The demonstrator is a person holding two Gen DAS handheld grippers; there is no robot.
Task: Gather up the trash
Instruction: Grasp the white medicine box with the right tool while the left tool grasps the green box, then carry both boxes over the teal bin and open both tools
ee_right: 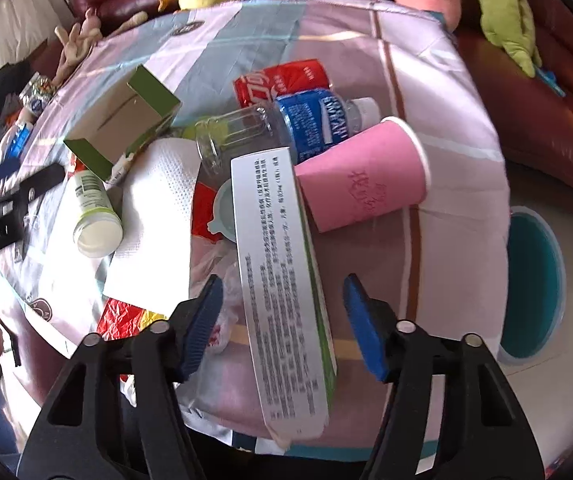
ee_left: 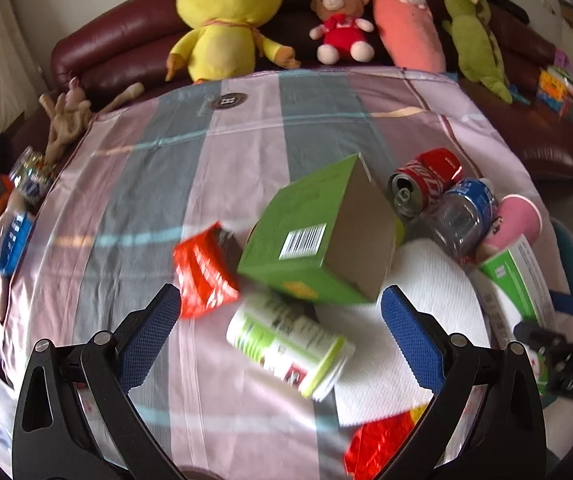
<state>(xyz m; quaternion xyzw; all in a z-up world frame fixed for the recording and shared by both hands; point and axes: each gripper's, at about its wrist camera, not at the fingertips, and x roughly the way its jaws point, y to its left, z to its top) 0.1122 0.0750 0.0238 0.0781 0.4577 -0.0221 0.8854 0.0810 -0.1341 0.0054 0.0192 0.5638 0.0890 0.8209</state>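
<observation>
Right gripper (ee_right: pixel 282 320) is straddling the long white carton (ee_right: pixel 282 292): carton lying between the jaws, long axis running away from them, jaws part open with gaps both sides, not gripping. Carton is flat stiff card, green-edged, resting on the tabletop (ee_right: pixel 458 208) by a pink paper cup (ee_right: pixel 366 176). Left gripper (ee_left: pixel 278 320) is hovering wide open and empty, cylindrical bottle (ee_left: pixel 290 344) just ahead between jaws, green card box (ee_left: pixel 318 236) beyond. Teal bin (ee_right: pixel 534 284) sitting right of the right jaws.
</observation>
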